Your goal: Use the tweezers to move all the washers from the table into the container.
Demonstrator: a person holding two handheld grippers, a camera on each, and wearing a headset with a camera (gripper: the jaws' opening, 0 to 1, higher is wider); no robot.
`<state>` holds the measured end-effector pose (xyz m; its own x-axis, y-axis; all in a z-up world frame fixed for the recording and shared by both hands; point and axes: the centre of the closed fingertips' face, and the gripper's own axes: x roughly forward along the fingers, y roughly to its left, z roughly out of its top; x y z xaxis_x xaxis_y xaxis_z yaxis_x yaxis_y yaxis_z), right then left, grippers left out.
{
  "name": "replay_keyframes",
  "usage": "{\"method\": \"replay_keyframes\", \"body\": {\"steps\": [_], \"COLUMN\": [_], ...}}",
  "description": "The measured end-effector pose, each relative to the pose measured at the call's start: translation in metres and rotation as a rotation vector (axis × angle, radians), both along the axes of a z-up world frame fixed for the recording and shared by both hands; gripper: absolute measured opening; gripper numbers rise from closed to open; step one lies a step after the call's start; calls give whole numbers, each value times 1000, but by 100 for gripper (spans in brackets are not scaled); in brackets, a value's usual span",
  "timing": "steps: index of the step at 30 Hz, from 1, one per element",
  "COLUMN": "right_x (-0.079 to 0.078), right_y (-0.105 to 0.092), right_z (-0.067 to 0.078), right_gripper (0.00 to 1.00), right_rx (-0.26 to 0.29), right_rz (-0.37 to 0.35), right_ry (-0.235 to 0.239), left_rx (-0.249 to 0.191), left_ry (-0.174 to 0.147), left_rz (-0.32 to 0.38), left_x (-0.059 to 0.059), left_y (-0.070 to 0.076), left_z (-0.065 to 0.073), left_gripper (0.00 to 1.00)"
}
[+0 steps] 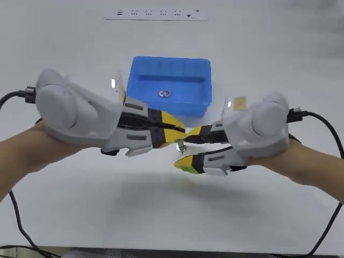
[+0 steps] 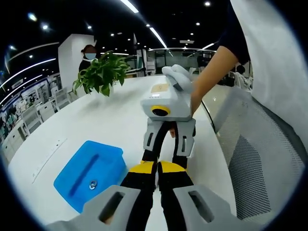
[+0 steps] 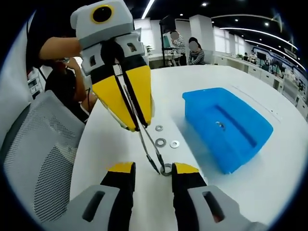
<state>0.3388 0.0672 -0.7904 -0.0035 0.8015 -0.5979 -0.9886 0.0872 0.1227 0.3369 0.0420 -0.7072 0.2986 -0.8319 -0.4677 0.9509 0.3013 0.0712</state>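
My left gripper (image 1: 179, 129) (image 2: 157, 169) is shut on thin metal tweezers (image 3: 146, 144). In the right gripper view the left gripper (image 3: 136, 126) comes down from the upper left. The tweezer tips touch the rim of a washer (image 3: 167, 169) on the white table; whether they grip it I cannot tell. That washer lies between the fingertips of my right gripper (image 3: 153, 170) (image 1: 186, 148), which is open and holds nothing. Three more washers (image 3: 160, 142) lie just beyond. The blue container (image 1: 171, 70) (image 3: 240, 139) (image 2: 77, 168) holds one washer (image 1: 164, 94) (image 3: 220, 125) (image 2: 93, 183).
A white power strip (image 1: 156, 14) lies at the table's far edge behind the container. Cables trail from both grippers. A potted plant (image 2: 102, 72) stands on the table farther off. A mesh chair (image 3: 38, 159) is beside the table. People sit in the background.
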Motion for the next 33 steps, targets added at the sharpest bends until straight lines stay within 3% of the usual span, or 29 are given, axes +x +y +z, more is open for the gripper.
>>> {"method": "replay_keyframes", "body": {"steps": [5, 11, 27, 33], "right_x": [5, 1, 2, 1], "right_y": [2, 4, 2, 2], "right_z": [1, 2, 1, 2], "right_gripper": [18, 14, 10, 9], "right_rx": [-3, -5, -11, -9], "right_rz": [2, 44, 72, 74], "right_ry": [-21, -55, -121, -137], "left_rx": [-2, 0, 22, 7], "left_ry": [5, 5, -1, 27], "left_rz": [-2, 5, 29, 54], "left_x": [-1, 0, 4, 3], "left_y": [-1, -1, 0, 0], "left_z": [-1, -1, -3, -4], "left_gripper": [6, 6, 6, 7]}}
